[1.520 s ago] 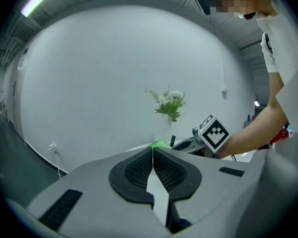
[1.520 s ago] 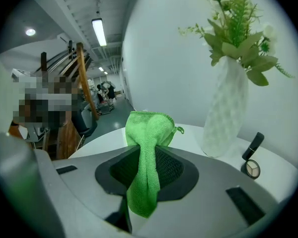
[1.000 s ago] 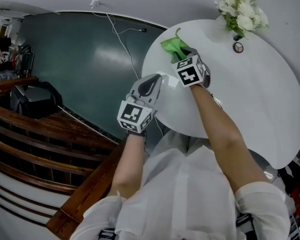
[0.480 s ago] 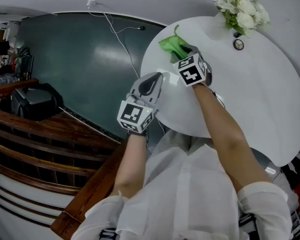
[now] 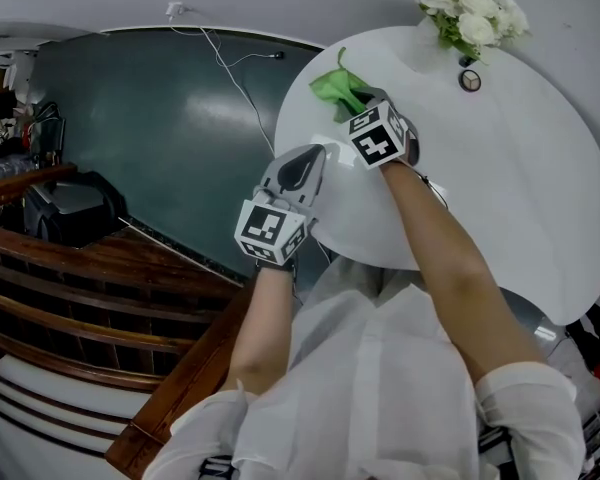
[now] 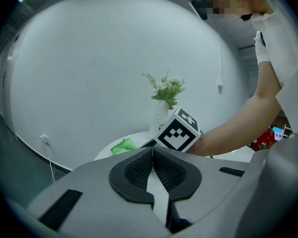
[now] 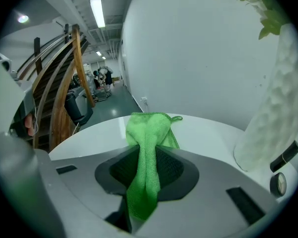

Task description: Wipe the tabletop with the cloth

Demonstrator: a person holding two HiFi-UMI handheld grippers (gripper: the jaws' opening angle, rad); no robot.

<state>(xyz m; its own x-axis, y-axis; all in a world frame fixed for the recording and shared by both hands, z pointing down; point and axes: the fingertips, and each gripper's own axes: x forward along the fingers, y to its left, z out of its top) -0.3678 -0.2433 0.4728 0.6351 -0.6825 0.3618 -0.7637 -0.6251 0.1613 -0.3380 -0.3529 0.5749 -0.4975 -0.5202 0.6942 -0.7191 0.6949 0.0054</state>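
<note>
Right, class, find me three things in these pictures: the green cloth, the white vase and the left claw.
green cloth (image 7: 148, 125), right gripper view, on its spread-out far end.
white vase (image 7: 270, 118), right gripper view, on its textured side wall.
left claw (image 6: 152, 149), left gripper view, where its closed tips meet.

Green cloth (image 5: 341, 87); white tabletop (image 5: 520, 168); white flowers (image 5: 467, 8) (green leaves).

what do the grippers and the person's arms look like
The left hand-held gripper and right hand-held gripper both have grey moulded shells with black ribbed pads inside. Each carries a white cube printed with black square markers. The person wears a white short-sleeved shirt; the forearms are uncovered.
</note>
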